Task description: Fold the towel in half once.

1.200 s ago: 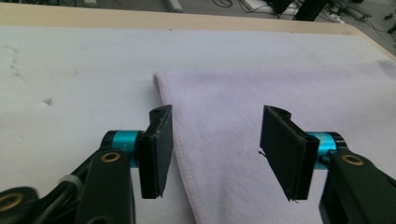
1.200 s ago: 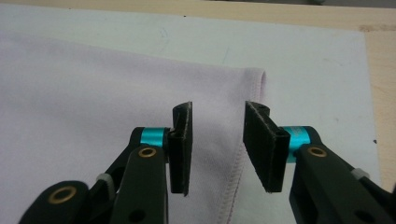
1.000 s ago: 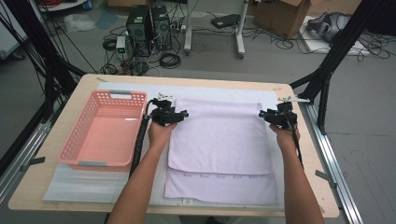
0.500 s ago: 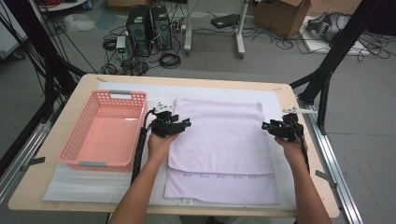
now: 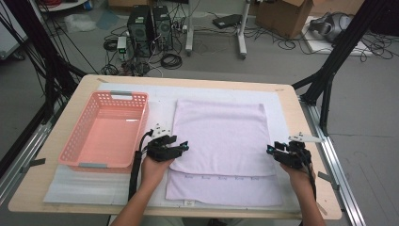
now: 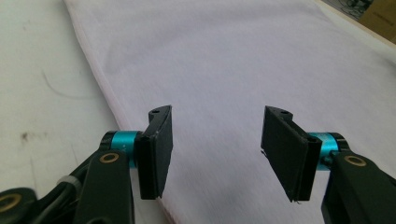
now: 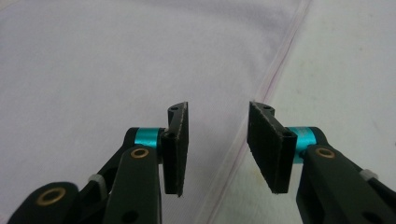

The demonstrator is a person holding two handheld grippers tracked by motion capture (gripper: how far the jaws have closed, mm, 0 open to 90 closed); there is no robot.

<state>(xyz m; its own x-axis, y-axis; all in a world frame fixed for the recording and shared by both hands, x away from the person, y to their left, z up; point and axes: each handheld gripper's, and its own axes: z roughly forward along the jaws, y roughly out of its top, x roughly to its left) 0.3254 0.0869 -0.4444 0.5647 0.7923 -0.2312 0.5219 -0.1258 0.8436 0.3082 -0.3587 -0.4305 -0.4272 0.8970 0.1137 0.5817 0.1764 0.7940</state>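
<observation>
Towel: lilac, folded over itself on the white mat, near flap short of the lower layer; pink basket to its left
Left gripper: jaws apart, empty, poised above the left hem
Right gripper: jaws apart, empty (its right hem runs between them)
Advice: pinch both side edges level, lift together; otherwise the fold skews
</observation>
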